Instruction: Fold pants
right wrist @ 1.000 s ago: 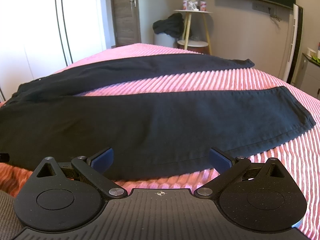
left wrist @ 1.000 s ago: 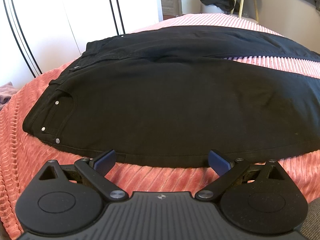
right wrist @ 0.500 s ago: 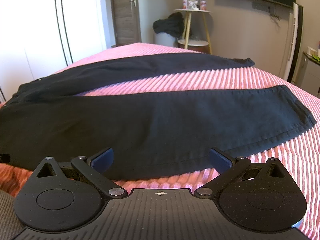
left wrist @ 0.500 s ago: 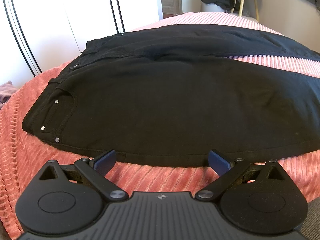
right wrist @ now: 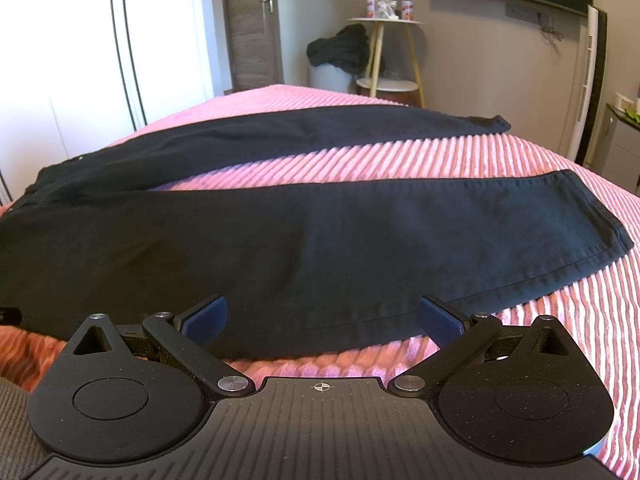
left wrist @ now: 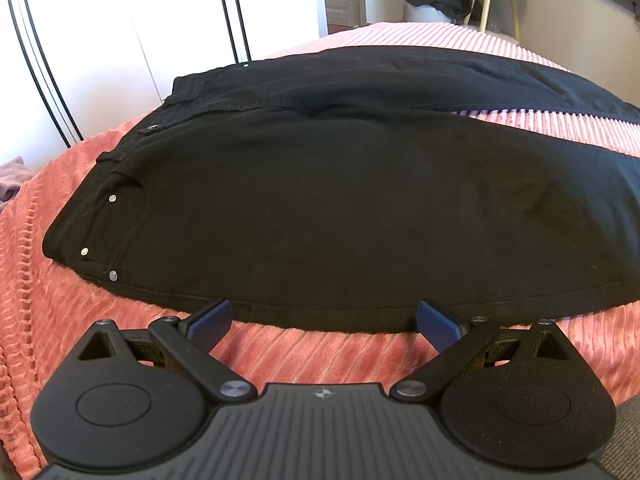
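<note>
Black pants are lying spread flat on the pink bed, both the left claw and right claw hovering wide and empty at the near seam, risking pinching bedcover ribs too.

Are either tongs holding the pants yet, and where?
No. Left tongs and right tongs are open, short of the pants' near edge.

Black pants w/ silver rivets on a pink ribbed bedspread, blue gripper pads.
</note>
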`<state>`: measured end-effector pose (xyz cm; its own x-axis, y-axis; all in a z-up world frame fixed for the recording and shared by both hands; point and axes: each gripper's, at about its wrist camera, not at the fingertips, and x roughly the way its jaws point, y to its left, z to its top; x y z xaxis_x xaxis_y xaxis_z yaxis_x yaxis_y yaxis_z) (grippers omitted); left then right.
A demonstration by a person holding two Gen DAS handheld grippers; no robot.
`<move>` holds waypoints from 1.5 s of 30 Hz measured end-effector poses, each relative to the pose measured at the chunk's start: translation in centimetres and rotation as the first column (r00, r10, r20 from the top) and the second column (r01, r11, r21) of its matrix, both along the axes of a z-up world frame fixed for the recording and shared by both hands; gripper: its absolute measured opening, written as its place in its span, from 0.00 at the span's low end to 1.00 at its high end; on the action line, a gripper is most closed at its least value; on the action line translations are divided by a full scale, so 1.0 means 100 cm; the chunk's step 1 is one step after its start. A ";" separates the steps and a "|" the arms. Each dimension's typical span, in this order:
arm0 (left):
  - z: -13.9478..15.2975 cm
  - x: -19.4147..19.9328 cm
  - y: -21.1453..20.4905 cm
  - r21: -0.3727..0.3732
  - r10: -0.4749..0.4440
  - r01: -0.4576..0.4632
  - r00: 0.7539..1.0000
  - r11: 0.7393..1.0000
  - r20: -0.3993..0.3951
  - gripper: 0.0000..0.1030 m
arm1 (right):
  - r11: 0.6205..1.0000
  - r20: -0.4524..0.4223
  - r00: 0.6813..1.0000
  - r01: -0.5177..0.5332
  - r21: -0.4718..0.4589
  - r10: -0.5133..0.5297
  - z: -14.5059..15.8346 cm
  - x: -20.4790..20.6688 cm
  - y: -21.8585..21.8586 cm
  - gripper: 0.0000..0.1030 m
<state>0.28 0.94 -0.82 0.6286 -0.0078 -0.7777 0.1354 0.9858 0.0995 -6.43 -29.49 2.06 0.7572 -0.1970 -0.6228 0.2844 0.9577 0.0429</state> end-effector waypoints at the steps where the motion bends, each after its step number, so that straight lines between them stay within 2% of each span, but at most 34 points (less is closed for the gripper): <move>1: 0.000 0.001 0.000 0.000 0.000 0.000 1.000 1.000 -0.001 0.96 | 1.000 0.000 1.000 0.000 0.001 0.000 0.000 0.000 0.000 1.00; 45: 0.002 0.004 0.003 -0.009 0.008 -0.008 1.000 1.000 -0.009 0.96 | 0.998 -0.021 1.000 0.014 0.059 -0.013 -0.005 0.000 -0.006 1.00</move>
